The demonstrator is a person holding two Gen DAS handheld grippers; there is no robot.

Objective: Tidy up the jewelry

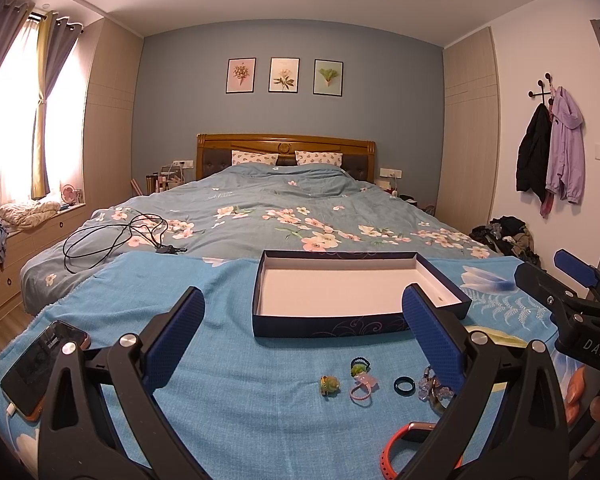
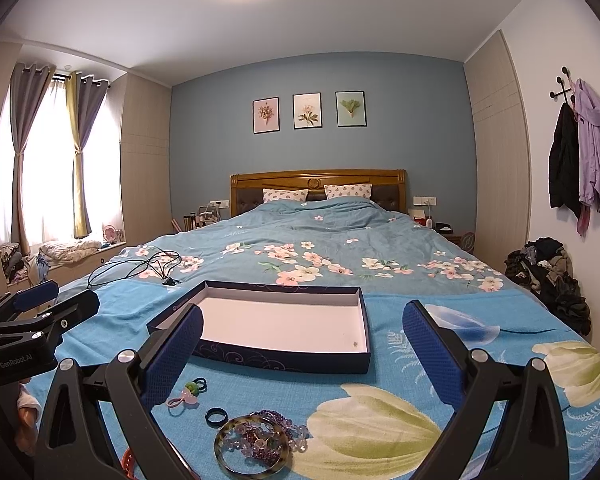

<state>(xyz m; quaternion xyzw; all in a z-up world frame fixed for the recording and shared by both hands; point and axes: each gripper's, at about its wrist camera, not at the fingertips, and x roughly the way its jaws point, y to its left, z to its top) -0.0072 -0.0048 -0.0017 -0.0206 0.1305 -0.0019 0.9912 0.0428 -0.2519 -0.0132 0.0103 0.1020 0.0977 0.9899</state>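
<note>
A dark blue open box [image 1: 332, 326] with a white inside lies on the blue blanket; it also shows in the right wrist view [image 2: 284, 360]. In front of it lie small jewelry pieces: a green ring [image 1: 329, 385], a pink ring [image 1: 363, 385], a dark blue ring [image 1: 403, 384], a bead bracelet [image 2: 268, 436] inside a tortoise bangle [image 2: 236, 466], and an orange band [image 1: 392, 452]. My left gripper [image 1: 302, 332] is open above the rings. My right gripper [image 2: 302, 344] is open above the bangle. Both are empty.
A phone [image 1: 44, 364] on a cable lies at the blanket's left edge. A black cable [image 1: 112, 236] lies on the floral quilt [image 1: 300, 208] behind the box. Clothes are piled on the floor at the right [image 2: 548, 276].
</note>
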